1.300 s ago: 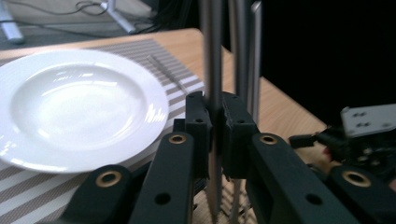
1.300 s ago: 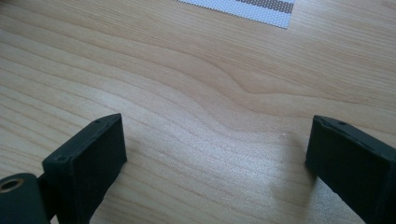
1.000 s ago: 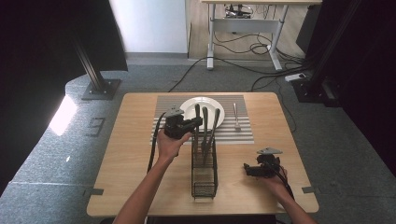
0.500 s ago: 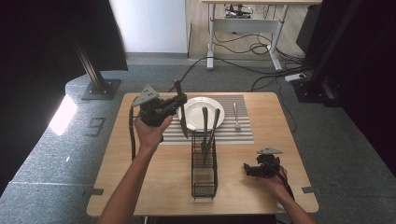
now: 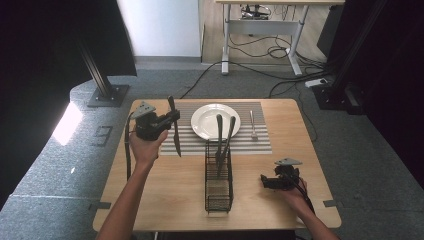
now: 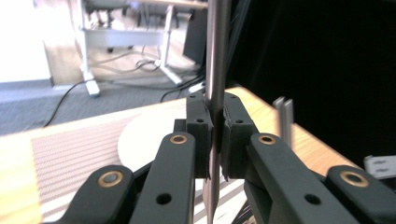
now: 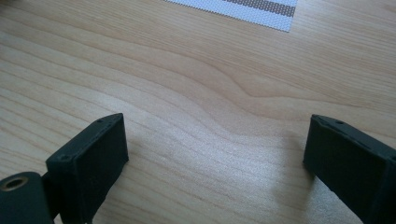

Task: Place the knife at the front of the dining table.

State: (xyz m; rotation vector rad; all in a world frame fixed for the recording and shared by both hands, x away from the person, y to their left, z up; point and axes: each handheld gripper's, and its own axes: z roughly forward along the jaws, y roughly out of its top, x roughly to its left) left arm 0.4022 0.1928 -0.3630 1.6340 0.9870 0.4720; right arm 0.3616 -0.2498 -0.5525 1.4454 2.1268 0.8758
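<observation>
The left tool [image 5: 172, 120] is closed on a dark knife [image 5: 175, 131], held nearly upright above the left end of the striped placemat [image 5: 260, 142], beside the white plate [image 5: 202, 122]. The right tool [image 5: 265, 182] rests on the bench [image 5: 165, 200] with its jaws wide (nothing between them). No brand, label or writing can be read on any of these things.

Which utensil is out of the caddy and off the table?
The knife, clamped upright in the left gripper above the placemat's left edge. Two utensils stand in the wire caddy; the fork lies right of the plate.
</observation>
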